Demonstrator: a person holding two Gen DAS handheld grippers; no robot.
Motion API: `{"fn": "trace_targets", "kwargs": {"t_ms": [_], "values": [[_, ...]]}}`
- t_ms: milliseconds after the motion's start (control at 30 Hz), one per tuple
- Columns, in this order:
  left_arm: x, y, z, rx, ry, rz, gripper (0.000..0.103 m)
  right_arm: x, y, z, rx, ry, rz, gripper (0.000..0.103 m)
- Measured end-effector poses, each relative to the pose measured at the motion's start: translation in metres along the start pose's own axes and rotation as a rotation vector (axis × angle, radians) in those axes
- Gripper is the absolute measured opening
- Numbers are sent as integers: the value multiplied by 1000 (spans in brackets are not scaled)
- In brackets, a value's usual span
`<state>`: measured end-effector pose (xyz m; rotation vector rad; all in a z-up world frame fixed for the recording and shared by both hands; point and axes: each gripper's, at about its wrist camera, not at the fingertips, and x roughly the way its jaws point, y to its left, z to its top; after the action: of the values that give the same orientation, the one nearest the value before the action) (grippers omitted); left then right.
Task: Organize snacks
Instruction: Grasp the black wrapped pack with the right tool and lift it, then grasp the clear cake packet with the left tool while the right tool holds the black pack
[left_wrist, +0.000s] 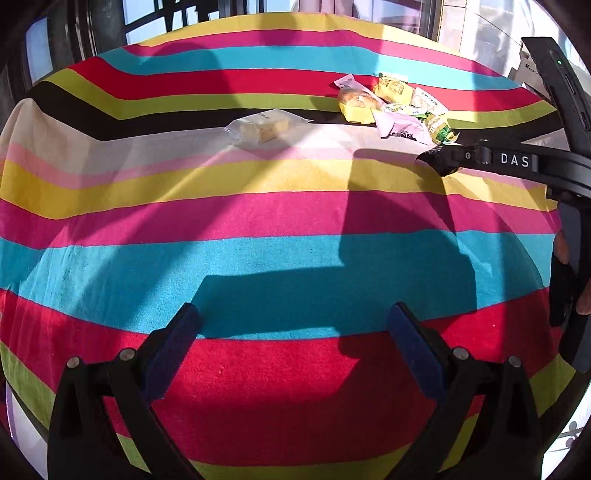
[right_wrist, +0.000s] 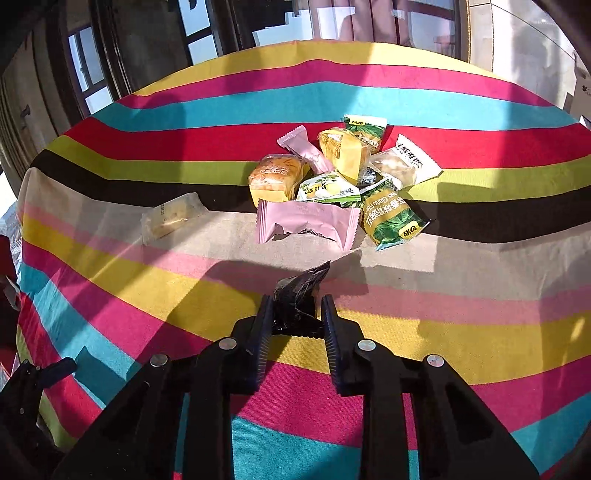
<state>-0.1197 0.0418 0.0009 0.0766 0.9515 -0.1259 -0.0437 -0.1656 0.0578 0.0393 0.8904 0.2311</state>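
Two grippers over a striped table (left_wrist: 258, 266): the right gripper (right_wrist: 297, 314) has its fingers closed on a black snack packet (right_wrist: 300, 295), held above the cloth just short of the snack pile (right_wrist: 332, 177), while the left gripper (left_wrist: 291, 325) hovers with fingers wide apart and nothing between them. A clear-wrapped cake (right_wrist: 171, 218) lies alone, left of the pile. Only the packet's crimped end appears gripped, so it is best carried low and steady, then released on bare cloth clear of the pile.

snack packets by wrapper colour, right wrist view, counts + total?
Pink: 2
Green: 3
Yellow: 2
White: 1
Clear: 1
Black, in right tongs: 1
Total: 10
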Motion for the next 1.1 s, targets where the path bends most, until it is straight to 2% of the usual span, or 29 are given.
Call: {"fn": "trace_targets", "kwargs": {"t_ms": [33,100,167,200,267,367,400,433,500,600,633,767,833,867,933,1000,1033,1100], "values": [[-4,1,-5,6,2,-5,102,-7,-5,-6,1,-2,5,5],[-9,5,-8,0,47,-14,102,-17,-14,-18,8,1,-1,5],[-13,13,-5,-51,70,-73,102,-21,-23,-30,25,16,-2,5],[-16,19,-2,-80,62,-97,102,-19,-26,-34,27,29,-4,5],[-19,27,10,-105,31,-94,102,-16,-32,-40,37,52,-1,8],[-16,36,32,-65,5,-52,102,-23,-38,-38,75,23,36,35],[-11,39,38,-50,8,-40,102,-25,-38,-36,74,12,44,74],[-3,42,45,-39,25,-17,102,-26,-37,-33,66,-1,53,90],[11,49,55,-44,59,8,102,-26,-31,-25,16,-26,54,88],[23,56,63,-76,81,0,102,-13,-21,-11,-66,17,11,87],[24,57,65,-83,77,-7,102,-6,-20,-7,-77,40,20,86],[22,52,68,-93,48,-28,102,7,-8,7,-159,37,-3,86],[23,51,70,-90,46,-40,102,14,-9,12,-188,52,22,85],[24,51,70,-84,47,-38,102,18,-11,12,-205,64,46,81],[27,52,73,-73,49,-30,102,24,-13,10,-249,91,64,55],[29,55,76,-79,45,-31,102,23,-16,4,-282,92,84,50],[31,58,78,-89,43,-33,102,19,-16,0,-292,81,97,38],[35,66,83,-129,38,-43,102,9,-17,-9,-297,60,92,35]]}}
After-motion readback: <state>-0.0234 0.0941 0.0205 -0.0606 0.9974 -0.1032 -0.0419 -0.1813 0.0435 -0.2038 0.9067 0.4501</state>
